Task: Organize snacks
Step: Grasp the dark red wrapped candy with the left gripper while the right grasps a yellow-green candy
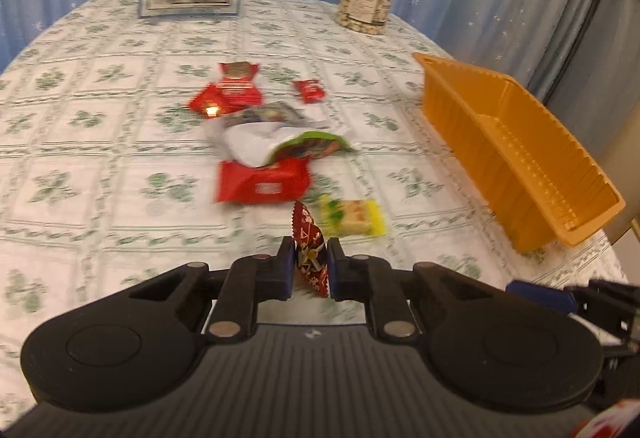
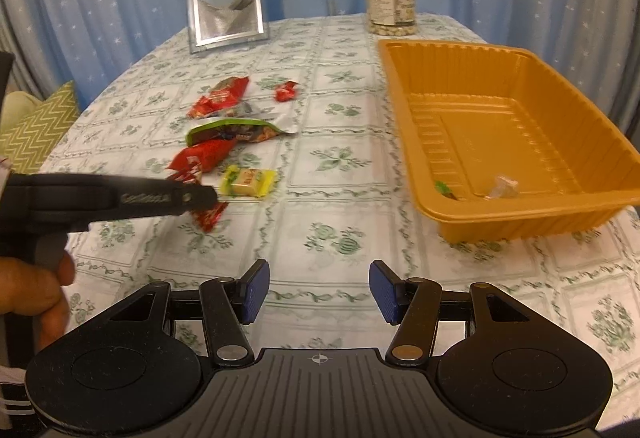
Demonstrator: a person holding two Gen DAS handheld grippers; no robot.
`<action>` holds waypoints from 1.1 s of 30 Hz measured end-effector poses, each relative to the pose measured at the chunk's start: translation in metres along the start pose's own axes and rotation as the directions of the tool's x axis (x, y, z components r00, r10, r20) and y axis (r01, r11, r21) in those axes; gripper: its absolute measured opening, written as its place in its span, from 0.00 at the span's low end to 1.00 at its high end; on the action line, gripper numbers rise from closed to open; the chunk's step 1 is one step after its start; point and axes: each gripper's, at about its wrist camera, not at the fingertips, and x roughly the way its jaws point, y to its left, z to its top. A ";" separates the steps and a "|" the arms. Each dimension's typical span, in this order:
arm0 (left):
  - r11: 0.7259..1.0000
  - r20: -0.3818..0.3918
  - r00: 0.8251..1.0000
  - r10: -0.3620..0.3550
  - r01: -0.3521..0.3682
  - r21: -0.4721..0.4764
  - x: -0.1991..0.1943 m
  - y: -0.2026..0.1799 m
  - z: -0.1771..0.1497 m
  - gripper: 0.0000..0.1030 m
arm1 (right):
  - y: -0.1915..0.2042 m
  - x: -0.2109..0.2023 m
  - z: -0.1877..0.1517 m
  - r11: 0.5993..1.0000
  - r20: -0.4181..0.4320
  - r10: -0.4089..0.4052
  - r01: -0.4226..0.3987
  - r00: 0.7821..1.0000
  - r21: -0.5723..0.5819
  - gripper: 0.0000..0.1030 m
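The left gripper (image 1: 311, 267) is clamped on a small red wrapper (image 1: 310, 246) with a crimped edge, which stands on edge between the blue pads (image 1: 286, 270), just above the cloth. The right gripper (image 2: 319, 292) hangs with its jaws apart and nothing between them, over bare cloth near the table's (image 2: 328, 238) front edge.

Just beyond the held wrapper lies a yellow sweet (image 1: 354, 218), then a red packet (image 1: 264, 183), a green-rimmed bag (image 1: 280, 146) and further red packets (image 1: 232, 92) — a loose row running up the middle of the table. One small red sweet (image 1: 308, 91) lies apart beside them.

A broad strip of open cloth separates this row from the orange tray (image 2: 516, 216), which sits at the table's right edge. In it lie two small items near its front wall — one green (image 2: 443, 189), one clear-wrapped (image 2: 503, 187).

At the back edge stand one frame (image 2: 227, 0) and one jar (image 2: 391, 0).
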 end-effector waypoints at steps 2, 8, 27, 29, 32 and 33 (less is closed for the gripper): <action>1.000 -0.001 1.000 0.020 -0.020 -0.008 -0.006 0.009 -0.001 0.14 | 0.005 0.007 0.002 1.000 0.005 0.017 -0.017 1.000 -0.016 0.54; 0.997 0.027 0.999 0.045 -0.043 -0.062 -0.021 0.034 0.004 0.14 | 0.022 0.035 0.016 0.996 0.024 0.051 -0.050 0.998 -0.070 0.54; 0.994 0.053 0.998 0.031 -0.025 -0.107 -0.024 0.049 0.008 0.14 | 0.052 0.087 0.041 0.992 0.081 -0.018 0.028 0.997 -0.125 0.43; 0.994 0.055 0.998 0.033 -0.027 -0.102 -0.024 0.048 0.008 0.14 | 0.052 0.086 0.041 0.991 0.079 -0.011 0.021 0.997 -0.135 0.31; 0.995 0.053 0.998 0.034 -0.029 -0.093 -0.026 0.045 0.008 0.14 | 0.050 0.081 0.039 0.992 0.072 -0.013 0.022 0.997 -0.128 0.29; 0.995 0.053 0.998 0.034 -0.029 -0.091 -0.027 0.044 0.008 0.14 | 0.049 0.079 0.038 0.992 0.073 -0.015 0.024 0.997 -0.120 0.29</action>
